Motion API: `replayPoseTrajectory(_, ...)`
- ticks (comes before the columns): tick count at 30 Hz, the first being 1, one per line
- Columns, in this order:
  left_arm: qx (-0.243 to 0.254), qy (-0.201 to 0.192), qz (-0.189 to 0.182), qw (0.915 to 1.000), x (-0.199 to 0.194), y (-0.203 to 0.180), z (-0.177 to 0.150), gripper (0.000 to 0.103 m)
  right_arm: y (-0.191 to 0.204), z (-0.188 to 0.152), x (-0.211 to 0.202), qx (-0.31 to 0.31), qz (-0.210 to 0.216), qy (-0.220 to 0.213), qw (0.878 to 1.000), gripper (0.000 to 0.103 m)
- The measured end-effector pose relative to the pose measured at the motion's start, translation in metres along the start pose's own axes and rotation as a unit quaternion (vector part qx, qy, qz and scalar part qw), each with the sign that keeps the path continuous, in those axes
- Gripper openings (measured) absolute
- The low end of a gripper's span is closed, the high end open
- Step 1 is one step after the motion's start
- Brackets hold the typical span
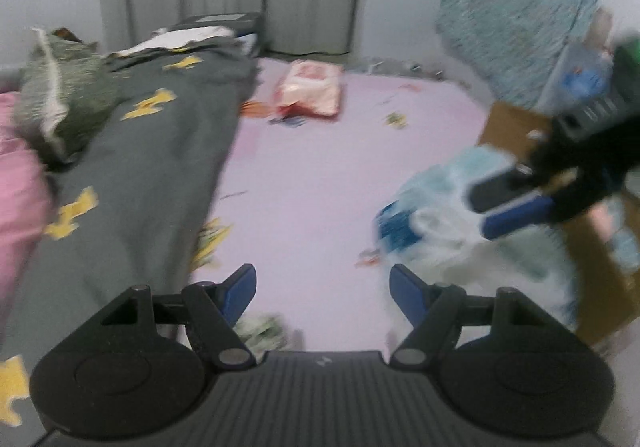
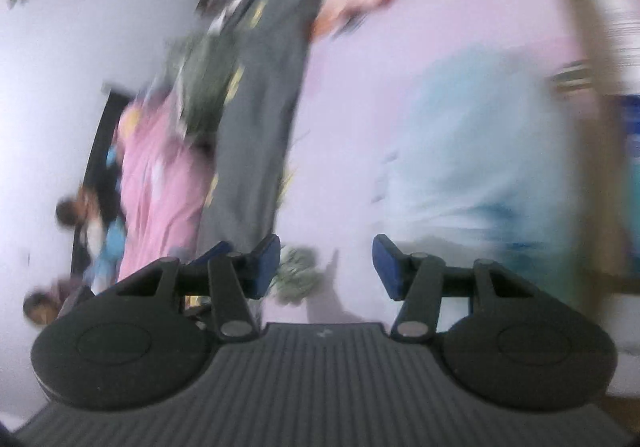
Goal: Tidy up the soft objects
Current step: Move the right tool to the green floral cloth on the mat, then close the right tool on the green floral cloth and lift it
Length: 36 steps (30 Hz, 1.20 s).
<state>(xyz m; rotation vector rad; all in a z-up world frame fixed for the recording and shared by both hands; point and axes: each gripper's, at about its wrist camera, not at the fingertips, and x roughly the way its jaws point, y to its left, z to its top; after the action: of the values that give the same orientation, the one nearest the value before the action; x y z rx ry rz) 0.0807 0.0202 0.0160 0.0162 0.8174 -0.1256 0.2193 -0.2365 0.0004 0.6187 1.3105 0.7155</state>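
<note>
Both tongs, left [image 1: 322,293] and right [image 2: 326,265], stand open, empty. We should steady over the pale-blue plastic bag [image 1: 432,215] on the bed [image 1: 320,167], then pinch a loose fold.

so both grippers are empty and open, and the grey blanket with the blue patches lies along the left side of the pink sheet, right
Not quite: the patches on the grey blanket are yellow, not blue, as the left wrist view shows. The rest holds: it lies along the left side of the pink sheet, and the left gripper and right gripper are both open and empty.
</note>
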Motion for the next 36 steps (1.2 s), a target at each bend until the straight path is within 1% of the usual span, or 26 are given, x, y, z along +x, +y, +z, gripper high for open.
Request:
replayPoseTrajectory(3,0.01,0.014,0.04,0.999,0.001,0.009,-0.016,0.075,0.025,0.008,0.055,-0.027,0.001,0.051,0.998,0.051)
replayPoseTrajectory(5,0.012,0.022,0.062,0.9978,0.004,0.014,-0.026,0.075,0.038,0.011,0.087,-0.041,-0.006,0.076,0.996,0.05)
replayPoseTrajectory(6,0.011,0.027,0.066,0.9974,0.007,0.017,-0.03,0.075,0.043,0.014,0.105,-0.047,-0.01,0.091,0.995,0.049)
replayPoseTrajectory(9,0.001,0.047,0.063,0.9969,0.018,0.026,-0.037,0.075,0.051,0.013,0.137,-0.055,-0.023,0.119,0.991,0.048)
replayPoseTrajectory(14,-0.005,0.078,0.068,0.9946,0.04,0.032,-0.043,0.075,0.058,0.01,0.183,-0.064,-0.051,0.15,0.985,0.048)
replayPoseTrajectory(15,-0.007,0.082,0.067,0.9943,0.045,0.034,-0.044,0.075,0.055,0.007,0.184,-0.065,-0.055,0.153,0.985,0.05)
replayPoseTrajectory(20,-0.011,0.095,0.067,0.9931,0.06,0.036,-0.047,0.074,0.05,0.004,0.205,-0.058,-0.059,0.173,0.981,0.05)
replayPoseTrajectory(24,-0.017,0.098,0.064,0.993,0.065,0.037,-0.048,0.069,0.051,0.001,0.214,-0.059,-0.054,0.179,0.981,0.049)
replayPoseTrajectory(25,-0.015,0.095,0.065,0.9932,0.065,0.036,-0.049,0.066,0.052,0.002,0.214,-0.055,-0.062,0.178,0.98,0.048)
replayPoseTrajectory(26,-0.012,0.094,0.066,0.9933,0.065,0.035,-0.048,0.064,0.052,0.002,0.214,-0.054,-0.062,0.178,0.981,0.046)
replayPoseTrajectory(30,-0.006,0.092,0.066,0.9936,0.066,0.03,-0.048,0.053,0.051,0.001,0.216,-0.055,-0.062,0.18,0.98,0.031)
replayPoseTrajectory(33,-0.007,0.091,0.063,0.9938,0.064,0.027,-0.048,0.046,0.049,0.001,0.214,-0.057,-0.064,0.176,0.981,0.023)
replayPoseTrajectory(36,-0.01,0.09,0.06,0.9941,0.065,0.028,-0.047,0.041,0.048,0.001,0.213,-0.055,-0.063,0.173,0.981,0.02)
